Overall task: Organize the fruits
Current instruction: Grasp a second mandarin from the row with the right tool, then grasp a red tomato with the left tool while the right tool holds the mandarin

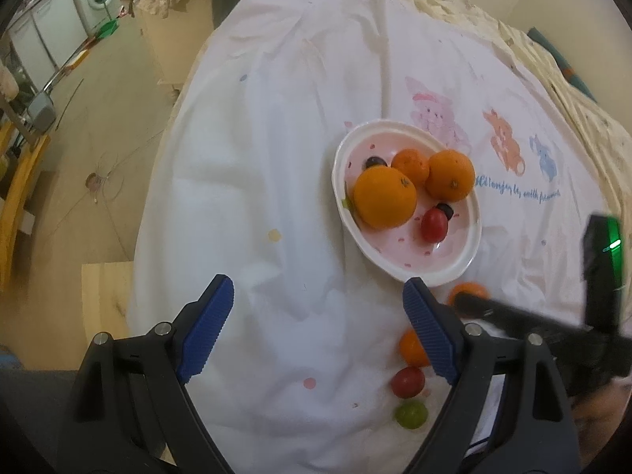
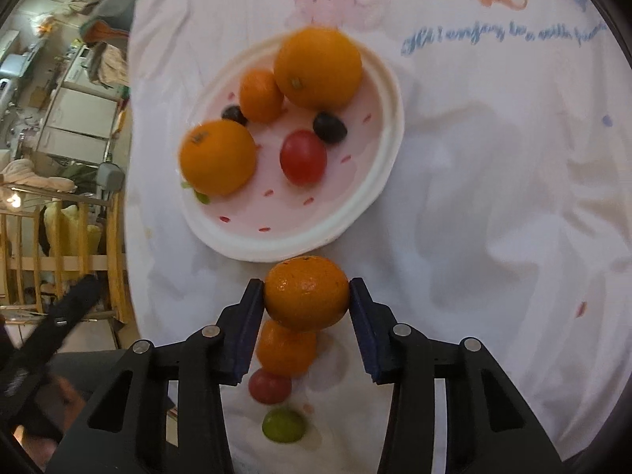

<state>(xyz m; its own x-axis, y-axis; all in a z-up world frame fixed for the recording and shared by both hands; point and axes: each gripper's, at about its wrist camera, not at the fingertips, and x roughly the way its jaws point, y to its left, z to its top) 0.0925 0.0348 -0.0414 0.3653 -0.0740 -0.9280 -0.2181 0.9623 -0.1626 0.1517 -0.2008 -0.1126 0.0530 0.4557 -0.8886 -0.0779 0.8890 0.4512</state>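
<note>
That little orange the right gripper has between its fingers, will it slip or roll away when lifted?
The small orange looks round and glossy, so it would likely roll on the cloth if let go. The right gripper has its pads against the widest part, which probably holds. Its peel looks firm, so likely little squashing.

Blue script on the cloth

The white printed cloth (image 2: 493,181) bears one cursive line (image 2: 501,35) by its cartoon animals; only "enjoy" can be made out.
</note>
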